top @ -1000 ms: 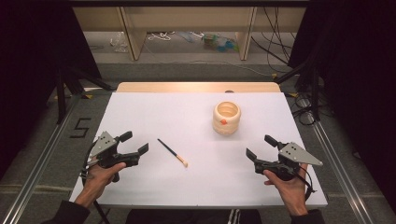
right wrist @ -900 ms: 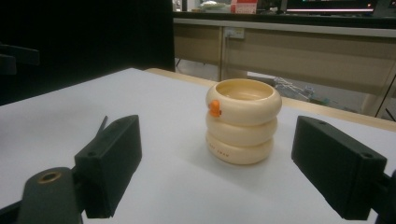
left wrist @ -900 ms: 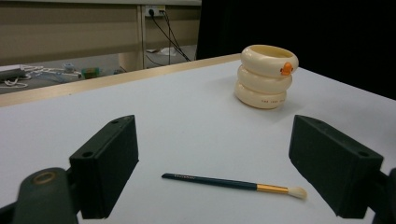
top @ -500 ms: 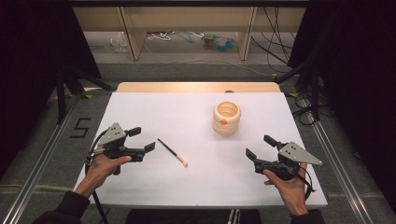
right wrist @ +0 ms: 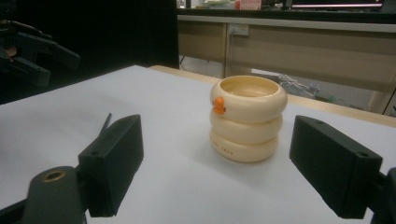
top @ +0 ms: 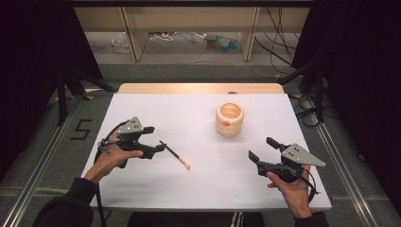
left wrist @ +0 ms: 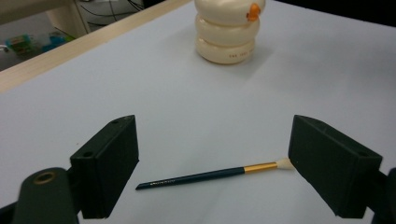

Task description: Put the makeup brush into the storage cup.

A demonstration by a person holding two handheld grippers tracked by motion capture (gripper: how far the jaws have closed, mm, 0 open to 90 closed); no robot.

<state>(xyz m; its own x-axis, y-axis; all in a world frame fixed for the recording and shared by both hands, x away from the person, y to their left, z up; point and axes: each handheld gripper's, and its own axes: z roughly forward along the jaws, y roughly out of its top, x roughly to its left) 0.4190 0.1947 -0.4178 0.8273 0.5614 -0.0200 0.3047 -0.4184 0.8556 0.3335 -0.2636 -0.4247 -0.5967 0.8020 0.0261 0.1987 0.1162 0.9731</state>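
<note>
1. Upright on the white bench (top: 142, 113) stands a cream cup (top: 229, 119), open at the top; as far as its mouth shows, nothing lies inside.
2. Its wall is glossy and shaped like three stacked rounded rings, with a small orange knob (right wrist: 218, 105) on the top ring.
3. Flat on the matte bench lies a thin paintbrush (top: 174, 155): dark blue handle, gold band, pale bristles.
4. Spread wide, the left tongs (top: 156, 140) hover at the brush's handle end; in the left gripper view the brush lies between the jaws, pinched by neither.
5. Likewise wide apart, the right tongs (top: 263, 148) hold nothing, well apart from the brush, facing the cup.
</note>
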